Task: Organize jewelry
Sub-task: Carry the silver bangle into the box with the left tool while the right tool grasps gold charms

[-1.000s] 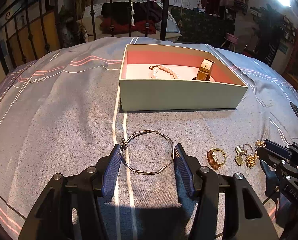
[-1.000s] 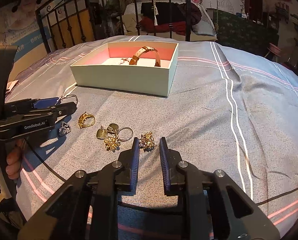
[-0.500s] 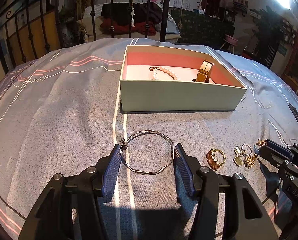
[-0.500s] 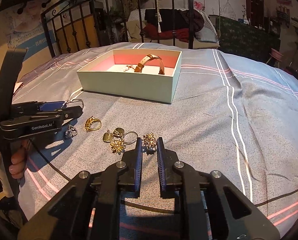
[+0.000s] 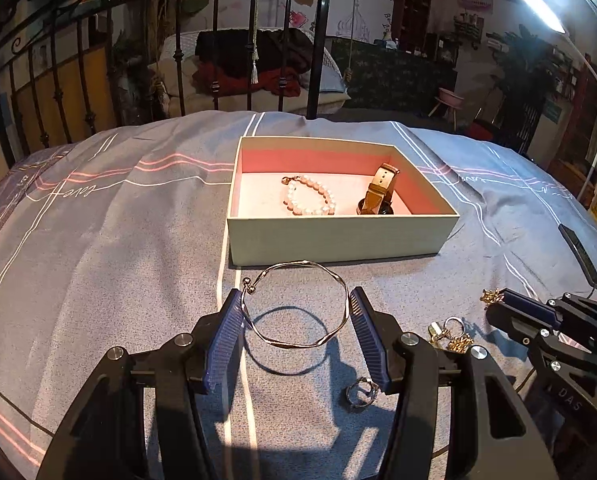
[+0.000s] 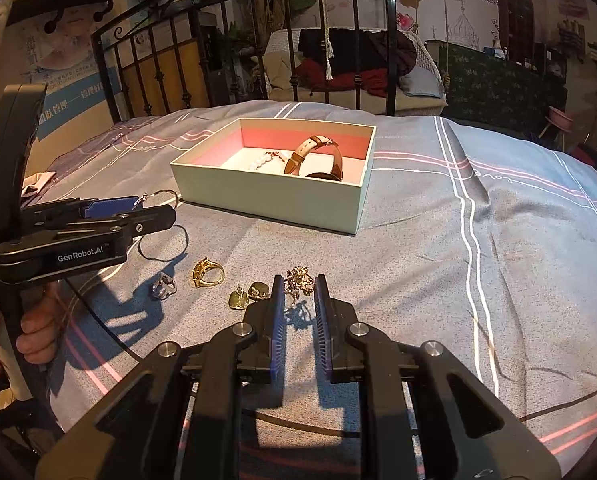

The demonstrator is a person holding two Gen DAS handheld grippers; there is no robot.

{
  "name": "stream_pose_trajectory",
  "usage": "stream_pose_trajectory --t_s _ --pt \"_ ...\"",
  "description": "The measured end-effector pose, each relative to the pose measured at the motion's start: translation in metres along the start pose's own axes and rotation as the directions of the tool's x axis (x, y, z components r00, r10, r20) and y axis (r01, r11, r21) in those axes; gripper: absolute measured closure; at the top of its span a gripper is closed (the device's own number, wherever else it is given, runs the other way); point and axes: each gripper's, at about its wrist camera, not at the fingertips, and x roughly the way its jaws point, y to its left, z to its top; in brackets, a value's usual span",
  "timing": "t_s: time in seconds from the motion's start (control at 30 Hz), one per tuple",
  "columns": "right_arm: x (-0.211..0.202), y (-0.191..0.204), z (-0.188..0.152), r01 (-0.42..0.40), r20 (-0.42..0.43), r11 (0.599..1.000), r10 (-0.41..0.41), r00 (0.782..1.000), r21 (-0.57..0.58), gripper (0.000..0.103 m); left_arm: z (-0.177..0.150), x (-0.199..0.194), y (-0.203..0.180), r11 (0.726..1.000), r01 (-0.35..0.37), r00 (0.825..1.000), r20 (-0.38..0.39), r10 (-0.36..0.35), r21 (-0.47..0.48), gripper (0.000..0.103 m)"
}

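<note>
the left gripper (image 5: pixel 296 322) pinches the thin silver bangle (image 5: pixel 296 304) across its width, one blue pad on each side, and carries it clear of the bedspread (image 5: pixel 98 260); its round shadow lies on the cloth beneath. the open box (image 5: pixel 338 236) sits just beyond, far of the bangle, already holding a pearl bracelet (image 5: pixel 308 200) and a brown-strapped watch (image 5: pixel 380 190).

the right gripper (image 6: pixel 298 296) has its jaws drawn close around a small gold floral earring (image 6: pixel 297 280), which seems lifted, since a shadow falls below it. whether the pads truly bite it or only flank it i cannot tell.

the risks, as i judge them: the bangle is a springy, open-ended wire held only at two narrow contact points, so a tilt or a squeeze could make it twist, pop out or flip, and it may then land on the box's near wall rather than inside. dropped from too high, it could tangle with the pearl bracelet. the earring is tiny and irregular, so it could slip through the pads and vanish into a fold of cloth.

still on the bedspread lie a gold ring (image 6: pixel 207 274), a silver ring (image 6: pixel 163 286) and a pair of gold heart earrings (image 6: pixel 248 295), near enough to the grippers that a low sweep could scatter them.
</note>
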Motion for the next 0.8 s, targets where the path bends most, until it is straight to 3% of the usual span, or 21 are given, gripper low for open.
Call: stream_pose_trajectory --t_s 0.3,0.57,0.8 --pt "0.018 0.002 0.061 -0.036 0.028 0.998 0.037 0.999 -0.043 0.087 0.051 0.010 -0.004 1.000 0.004 1.000 0.027 -0.004 -0.010 0.050" --pt "0.066 -0.001 0.117 -0.030 -0.002 0.996 0.030 1.000 -0.081 0.087 0.102 0.054 -0.006 0.999 0.000 0.999 -0.045 -0.002 -0.051 0.050" --pt "0.082 -0.016 0.117 -0.032 -0.054 0.999 0.030 0.998 -0.037 0.087 0.115 0.087 -0.002 0.996 -0.002 0.994 -0.113 -0.008 -0.088 0.050"
